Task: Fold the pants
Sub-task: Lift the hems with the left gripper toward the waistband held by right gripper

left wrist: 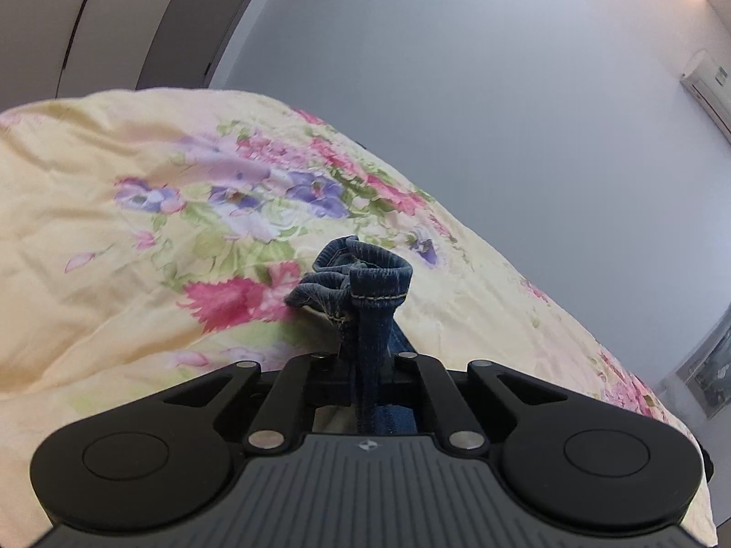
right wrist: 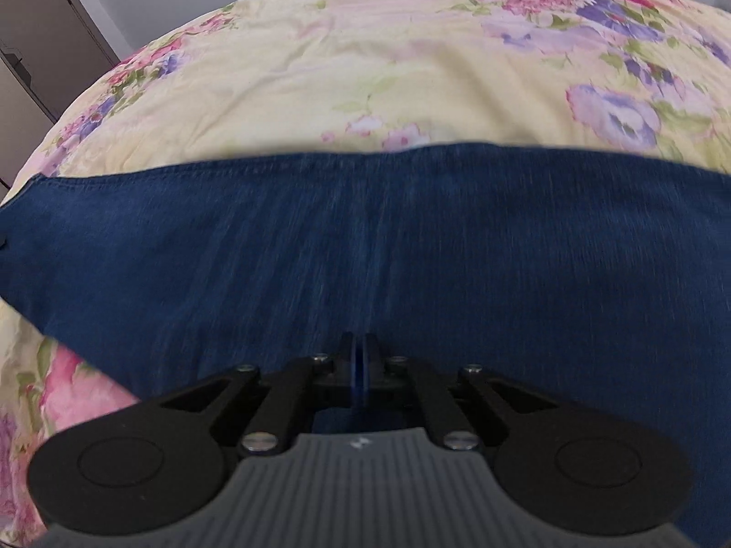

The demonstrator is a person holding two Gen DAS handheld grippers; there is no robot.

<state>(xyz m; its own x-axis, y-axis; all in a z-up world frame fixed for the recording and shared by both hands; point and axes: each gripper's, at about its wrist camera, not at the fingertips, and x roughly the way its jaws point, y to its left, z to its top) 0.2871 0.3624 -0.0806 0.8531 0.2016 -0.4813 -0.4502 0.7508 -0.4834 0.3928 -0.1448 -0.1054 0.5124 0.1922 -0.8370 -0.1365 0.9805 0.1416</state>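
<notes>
The pants are dark blue jeans lying on a floral bedspread. In the left wrist view my left gripper (left wrist: 365, 358) is shut on a bunched end of the jeans (left wrist: 370, 274). The stitched hem sticks up past the fingertips, and more denim runs back between the jaws. In the right wrist view a wide band of the jeans (right wrist: 365, 228) stretches across the bed. My right gripper (right wrist: 361, 342) is shut, with its tips low over the denim. I cannot tell whether any cloth is pinched between them. The picture is blurred.
The yellow floral bedspread (left wrist: 137, 228) covers the bed (right wrist: 365, 68) under and beyond the jeans. A plain grey wall (left wrist: 502, 114) stands behind the bed, with an air conditioner (left wrist: 706, 86) high on the right. Cabinet doors (right wrist: 41, 45) stand at the far left.
</notes>
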